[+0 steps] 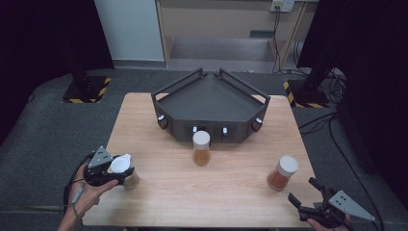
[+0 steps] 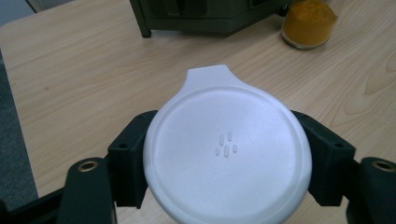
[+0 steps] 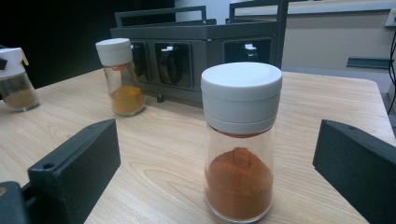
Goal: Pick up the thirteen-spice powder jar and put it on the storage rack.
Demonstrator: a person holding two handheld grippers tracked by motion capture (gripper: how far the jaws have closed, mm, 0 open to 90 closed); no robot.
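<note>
Three glass spice jars with white lids stand on the wooden table (image 1: 168, 192). My left gripper (image 1: 121, 169) is shut on the white lid (image 2: 227, 147) of the brown-spice jar (image 1: 130, 180) at the table's left front, one jaw on each side of the lid. That jar (image 3: 16, 79) also appears far left in the right gripper view. A red-spice jar (image 1: 283, 173) (image 3: 240, 140) stands upright at the right front. My right gripper (image 1: 303, 190) is open just in front of it, its jaws wide and apart from the glass. A yellow-spice jar (image 1: 201, 148) (image 3: 120, 77) (image 2: 309, 21) stands mid-table.
A dark corner-shaped rack (image 1: 211, 103) (image 3: 196, 42) with a railed top and small front openings sits at the table's far middle, right behind the yellow jar. Bare wood lies between the jars. Grey carpet, stands and cables surround the table.
</note>
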